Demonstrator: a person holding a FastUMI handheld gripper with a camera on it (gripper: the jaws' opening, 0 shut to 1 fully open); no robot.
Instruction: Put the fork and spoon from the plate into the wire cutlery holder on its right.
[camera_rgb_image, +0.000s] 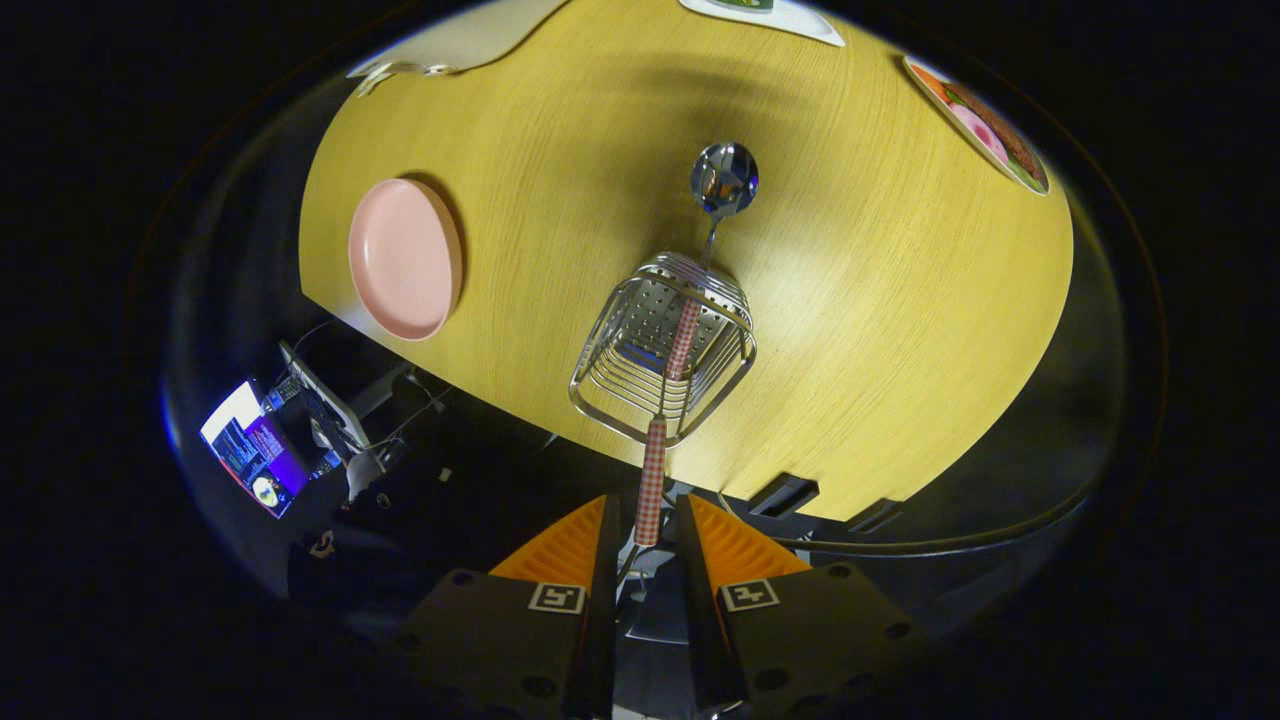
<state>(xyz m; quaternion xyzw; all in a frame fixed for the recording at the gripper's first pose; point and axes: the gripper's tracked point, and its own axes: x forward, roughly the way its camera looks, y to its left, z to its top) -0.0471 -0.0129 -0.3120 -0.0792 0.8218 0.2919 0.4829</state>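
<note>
The wire cutlery holder (662, 345) stands on the yellow wooden table (880, 300), just ahead of my fingers. The spoon (724, 178) is in the holder: its checked handle is down inside and its shiny bowl sticks out beyond the far rim. The fork's red-and-white checked handle (650, 480) rises out of the holder's near side, and its head is hidden inside the wires. The end of that handle lies between the tips of my gripper (648, 525). The fingers stand slightly apart, with a thin gap on each side of the handle. The pink plate (405, 258), left of the holder, is bare.
The table's near edge runs just under the holder, with dark floor, cables and a lit screen (250, 445) below it to the left. A picture card (985, 125) lies at the table's far right and a white mat (765, 15) at its far edge.
</note>
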